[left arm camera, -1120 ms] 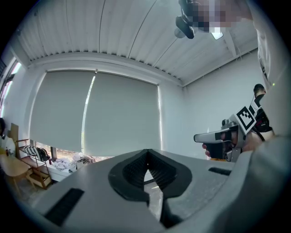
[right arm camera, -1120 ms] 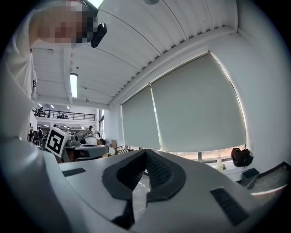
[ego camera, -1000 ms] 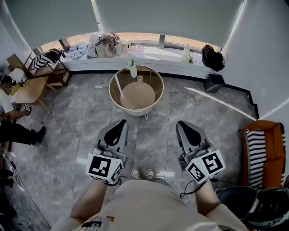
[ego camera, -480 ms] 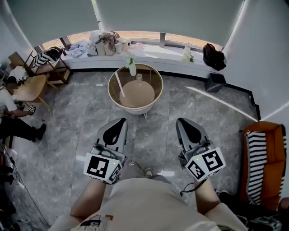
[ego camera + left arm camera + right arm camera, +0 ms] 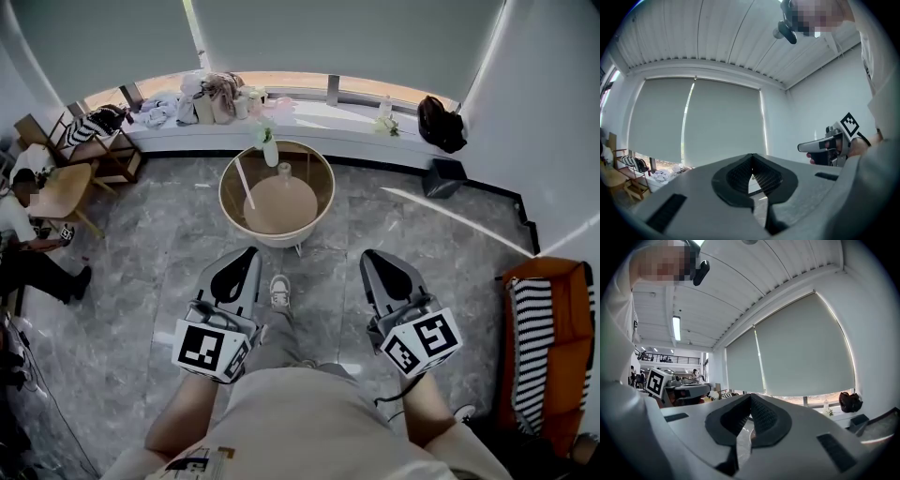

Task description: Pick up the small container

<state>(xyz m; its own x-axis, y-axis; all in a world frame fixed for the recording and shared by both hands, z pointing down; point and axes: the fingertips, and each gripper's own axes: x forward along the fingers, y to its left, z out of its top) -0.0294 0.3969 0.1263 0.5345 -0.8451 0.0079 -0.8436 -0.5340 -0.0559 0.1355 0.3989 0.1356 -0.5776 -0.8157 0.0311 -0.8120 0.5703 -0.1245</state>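
While the person is standing on the grey marbled floor (image 5: pixel 150 244), a round desk (image 5: pixel 230 202) with a raised rim is sitting just ahead of the feet, one shoe (image 5: pixel 279 291) stepping toward it. The small container (image 5: pixel 284 171) is standing on the desk's beige top, toward its far side, just beside a white vase (image 5: pixel 270 152) holding a pale flower; a thin stick (image 5: pixel 246 180) is leaning across the desk's left part.

Behind the desk a long window sill (image 5: pixel 328 117) is curving along the wall under lowered grey blinds (image 5: pixel 328 33), carrying a heap of clothes (image 5: pixel 211 94) on the left and a black bag (image 5: pixel 438 120) on the right. At the left edge a seated person (image 5: pixel 23 244) is resting near wooden chairs (image 5: pixel 61 187); at the right an orange seat (image 5: pixel 562 281) is bearing a black-and-white striped cloth (image 5: pixel 534 347).

The left gripper (image 5: pixel 246 255) and the right gripper (image 5: pixel 370 255) are hovering side by side over the floor, well short of the desk. Each one's jaws are pressing fully together with nothing between them. The cube on each is showing black-and-white square marker patterns.
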